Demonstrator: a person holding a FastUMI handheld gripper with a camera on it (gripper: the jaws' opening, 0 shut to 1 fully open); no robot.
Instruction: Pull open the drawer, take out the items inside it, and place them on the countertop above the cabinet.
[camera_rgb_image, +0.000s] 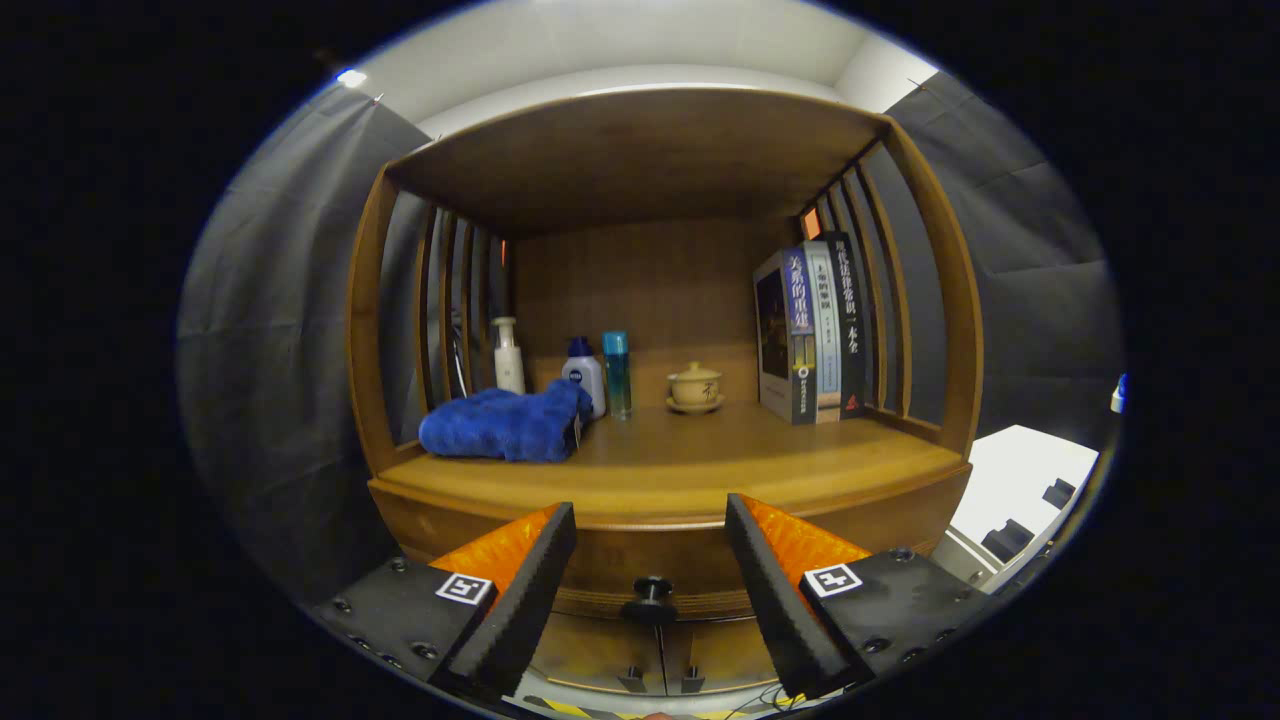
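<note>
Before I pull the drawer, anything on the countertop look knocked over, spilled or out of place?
Nothing stands out. The bottles, lidded cup and books stand upright; the blue towel lies bunched beside the bottles. The drawer is closed, its knob between the open tool fingers, untouched.

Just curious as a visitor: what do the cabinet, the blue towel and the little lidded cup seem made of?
Cabinet: likely varnished wood, brown with soft sheen. Blue towel: plush fabric, fuzzy folds. Lidded cup: probably matte tan ceramic. The open gripper frames the drawer knob, likely dark metal or plastic.
</note>
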